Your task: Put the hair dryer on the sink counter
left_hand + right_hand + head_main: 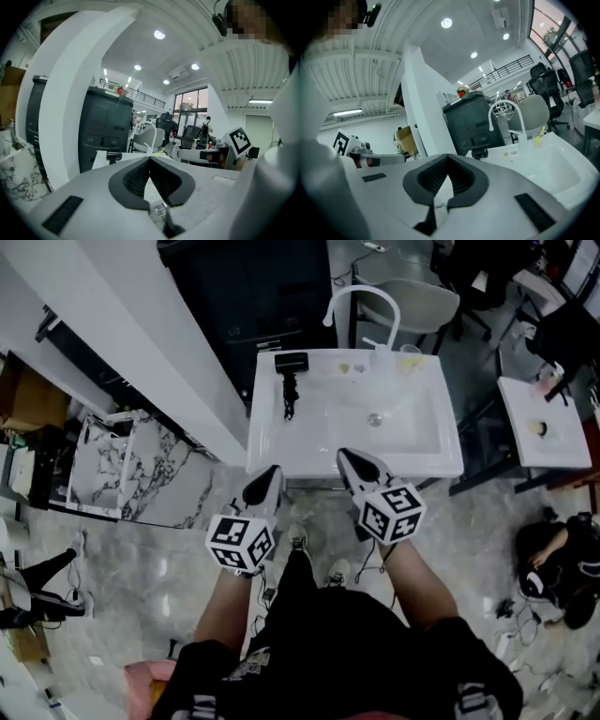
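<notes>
Hair dryer: the black hair dryer (290, 381) lies flat on the white surface (272, 448), on the left strip beside the basin (384, 418). Its head points toward the back and its handle toward the person. Nothing touches it.
Left tool: the left tool (269, 478) is clenched, with its jaws pressed together on nothing. It hangs at the front edge of the surface, well short of the dryer.
Right tool: the right tool (352, 461) is also clenched and empty. It is over the front edge, near the basin's front rim.
Backdrop: a curved white faucet (361, 298) stands behind the basin. The few small items at the back rim are too small to name.
Step in hand: by my reading the placing is done, since the dryer rests on the surface and both tools are free of it.
Next move: little seems left except to keep both tools clear of the dryer. If it needs shifting, the left tool is the nearer one. It would have to open, reach forward over the handle and close across it.
Risk: the dryer lies near the basin's left lip, so a careless nudge could roll it in.
</notes>
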A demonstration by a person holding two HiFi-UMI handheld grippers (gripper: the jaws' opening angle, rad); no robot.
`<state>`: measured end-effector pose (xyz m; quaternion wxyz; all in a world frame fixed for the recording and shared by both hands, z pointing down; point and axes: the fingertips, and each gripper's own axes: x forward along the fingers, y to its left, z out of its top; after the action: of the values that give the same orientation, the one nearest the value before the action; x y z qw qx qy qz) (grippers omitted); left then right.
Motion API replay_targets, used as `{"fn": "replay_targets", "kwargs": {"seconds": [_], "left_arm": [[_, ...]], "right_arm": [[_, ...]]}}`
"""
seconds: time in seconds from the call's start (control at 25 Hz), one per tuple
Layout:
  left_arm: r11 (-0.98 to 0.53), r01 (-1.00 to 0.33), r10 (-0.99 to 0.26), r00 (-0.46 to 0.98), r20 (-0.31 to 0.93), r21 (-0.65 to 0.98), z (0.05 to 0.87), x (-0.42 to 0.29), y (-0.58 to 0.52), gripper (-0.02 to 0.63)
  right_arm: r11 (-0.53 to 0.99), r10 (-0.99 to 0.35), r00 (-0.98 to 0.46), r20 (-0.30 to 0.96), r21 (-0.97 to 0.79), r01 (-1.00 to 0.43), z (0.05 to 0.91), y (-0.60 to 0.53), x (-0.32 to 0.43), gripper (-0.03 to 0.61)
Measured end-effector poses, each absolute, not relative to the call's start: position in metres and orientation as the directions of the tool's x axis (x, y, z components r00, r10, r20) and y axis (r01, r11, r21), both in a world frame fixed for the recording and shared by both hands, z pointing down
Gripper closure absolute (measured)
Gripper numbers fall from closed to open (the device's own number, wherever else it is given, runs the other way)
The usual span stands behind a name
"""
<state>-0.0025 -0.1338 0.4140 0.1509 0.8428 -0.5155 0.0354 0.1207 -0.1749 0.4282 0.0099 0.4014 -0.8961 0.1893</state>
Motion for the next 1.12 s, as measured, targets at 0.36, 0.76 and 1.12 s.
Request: {"fn": "replay_targets", "kwargs": {"seconds": [0.36,0.76,1.12], "left_arm": [[-0.344,-0.908,-0.886,0.398,0.238,0.240,0.410,-0.059,-0.064,0.611],[-0.398,-0.881,-0.857,0.457,0.238,0.257,0.412,-0.116,-0.034,0.611],[-0.496,-0.810,-0.791,0.570,0.220,0.313,0.418,-0.131,-0.006,0.611]], "right_arm": [[0.671,-0.645,-0.743,0.177,-0.335,-0.662,0.418,-0.120,0.049,0.580],[0.608,-0.723,-0.666,0.185,-0.287,-0.740,0.416,-0.072,0.000,0.580],[0.464,-0.825,-0.524,0.211,-0.276,-0.842,0.422,-0.021,0.007,0.580]]}}
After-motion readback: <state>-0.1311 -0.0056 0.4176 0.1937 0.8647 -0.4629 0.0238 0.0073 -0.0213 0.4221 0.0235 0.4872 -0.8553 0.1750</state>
